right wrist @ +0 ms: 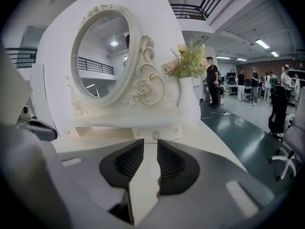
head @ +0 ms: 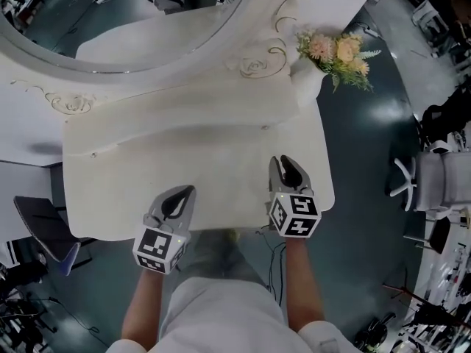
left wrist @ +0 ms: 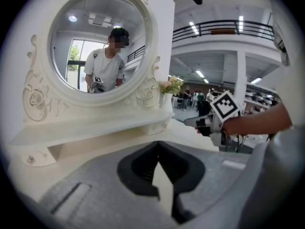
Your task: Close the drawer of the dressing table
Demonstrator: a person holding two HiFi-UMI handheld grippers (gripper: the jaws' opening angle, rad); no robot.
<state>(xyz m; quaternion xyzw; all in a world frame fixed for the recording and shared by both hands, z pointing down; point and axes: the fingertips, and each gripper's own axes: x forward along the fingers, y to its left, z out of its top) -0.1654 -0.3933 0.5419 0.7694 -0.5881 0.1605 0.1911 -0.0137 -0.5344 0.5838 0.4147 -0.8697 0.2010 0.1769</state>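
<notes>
- Both tongs hover over the near part of the white dressing table (head: 184, 153), side by side and well apart, pointing at the mirror (head: 110, 13).
- The left gripper (head: 184, 193) is closed. In its own view (left wrist: 157, 147) the dark tips meet and nothing sits between them.
- The right gripper (head: 287, 164) stands slightly open. Its own view (right wrist: 150, 144) shows a narrow slot between the ribbed pads, with pale tabletop showing through it.
- Straight ahead of the right jaws is the drawer (right wrist: 156, 135), a small front with a round knob tucked under the mirror shelf. Bare tabletop runs from the jaws to it, and I cannot tell whether it is fully pushed in.
- A matching knob (left wrist: 31, 160) shows ahead and to the left of the left jaws, under the same shelf.
- A white vase of flowers (head: 338, 54) stands on the table's far corner, ahead and to the right of the right gripper and beside the drawer.
- To the right of the right tongs, off the table, there is a pale office chair (head: 434, 182) on the dark floor.
- To the left of the left tongs, a dark chair (head: 44, 230) sits beside the table.
- People (right wrist: 212, 85) stand far back, beyond the vase.
</notes>
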